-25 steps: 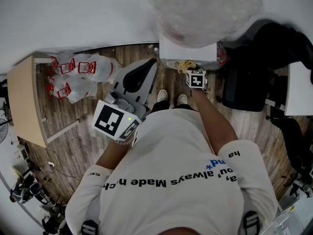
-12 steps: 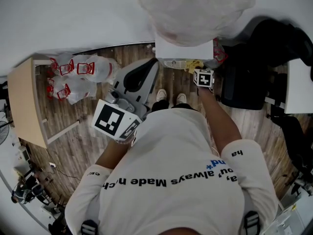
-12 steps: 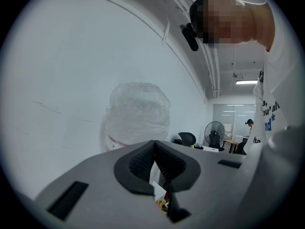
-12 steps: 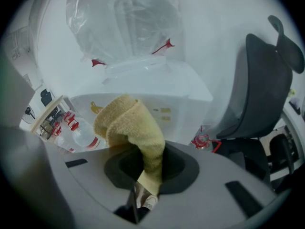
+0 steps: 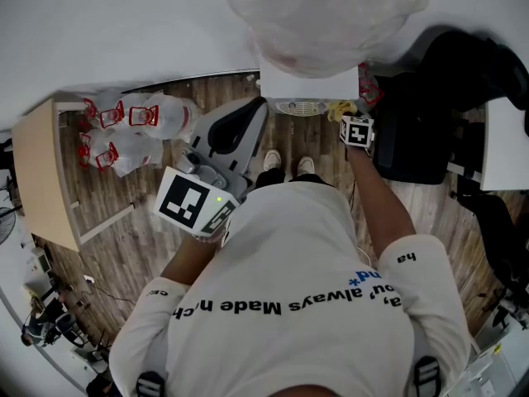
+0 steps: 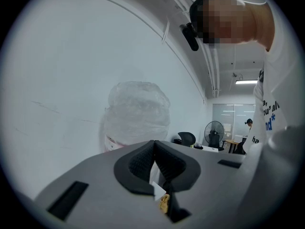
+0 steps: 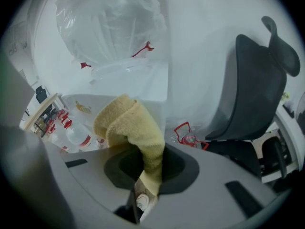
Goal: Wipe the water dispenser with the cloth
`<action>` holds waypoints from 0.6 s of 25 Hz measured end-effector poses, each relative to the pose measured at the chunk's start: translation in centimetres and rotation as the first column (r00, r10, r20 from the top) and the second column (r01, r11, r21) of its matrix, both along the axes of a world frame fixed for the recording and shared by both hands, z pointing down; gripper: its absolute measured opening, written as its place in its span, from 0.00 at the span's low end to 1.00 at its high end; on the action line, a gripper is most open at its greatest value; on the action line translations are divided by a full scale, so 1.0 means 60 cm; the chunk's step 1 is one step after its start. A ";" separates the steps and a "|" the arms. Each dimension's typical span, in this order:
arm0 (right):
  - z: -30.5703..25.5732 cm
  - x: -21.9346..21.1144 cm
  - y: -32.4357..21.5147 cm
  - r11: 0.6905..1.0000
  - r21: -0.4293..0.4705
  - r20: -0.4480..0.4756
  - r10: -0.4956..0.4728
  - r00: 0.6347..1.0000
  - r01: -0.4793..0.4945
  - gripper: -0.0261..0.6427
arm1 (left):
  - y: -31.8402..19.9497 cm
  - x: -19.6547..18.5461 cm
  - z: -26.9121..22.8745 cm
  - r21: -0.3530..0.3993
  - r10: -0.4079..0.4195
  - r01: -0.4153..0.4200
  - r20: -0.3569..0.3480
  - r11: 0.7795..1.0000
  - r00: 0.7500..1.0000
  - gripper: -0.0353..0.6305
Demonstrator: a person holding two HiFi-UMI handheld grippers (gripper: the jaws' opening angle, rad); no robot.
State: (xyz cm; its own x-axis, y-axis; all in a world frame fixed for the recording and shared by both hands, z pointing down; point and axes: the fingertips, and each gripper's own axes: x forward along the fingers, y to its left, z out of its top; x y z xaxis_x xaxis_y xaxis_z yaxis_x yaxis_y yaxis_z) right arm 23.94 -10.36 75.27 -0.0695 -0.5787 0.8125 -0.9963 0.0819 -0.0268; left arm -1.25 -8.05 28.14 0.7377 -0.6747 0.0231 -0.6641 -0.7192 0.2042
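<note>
Your right hand-held gripper [image 7: 148,182] is clamped on the yellow cloth [image 7: 127,123], with the water dispenser [image 7: 143,85] just ahead of it. Your left hand-held gripper [image 6: 155,163] has its jaws together, empty.

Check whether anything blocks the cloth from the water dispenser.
Nothing visible does. The right claw grips the cloth, and the water dispenser stands directly beyond it with nothing between.

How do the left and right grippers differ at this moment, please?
The right gripper is shut on the yellow cloth, while the left gripper is shut on nothing. The right gripper reaches forward to the water dispenser. The left gripper is held back beside the person's torso. Both face the dispenser.
</note>
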 end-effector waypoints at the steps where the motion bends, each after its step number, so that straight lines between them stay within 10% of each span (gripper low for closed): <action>1: 0.003 0.003 -0.001 1.000 0.001 -0.001 -0.001 1.000 0.001 0.13 | -0.001 0.001 0.000 0.000 0.001 -0.001 0.000 1.000 1.000 0.08; 15: 0.000 0.006 -0.006 0.999 -0.019 -0.028 -0.028 0.999 0.028 0.13 | -0.005 -0.013 0.019 -0.025 -0.015 0.016 0.012 1.000 1.000 0.08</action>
State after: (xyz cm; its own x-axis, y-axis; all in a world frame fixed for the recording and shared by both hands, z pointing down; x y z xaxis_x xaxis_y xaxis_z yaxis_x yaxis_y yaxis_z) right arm 24.32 -10.69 75.27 -0.0628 -0.5620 0.8247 -0.9940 0.1098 -0.0009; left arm -2.05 -8.35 29.30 0.7267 -0.6852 0.0487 -0.6777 -0.7036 0.2137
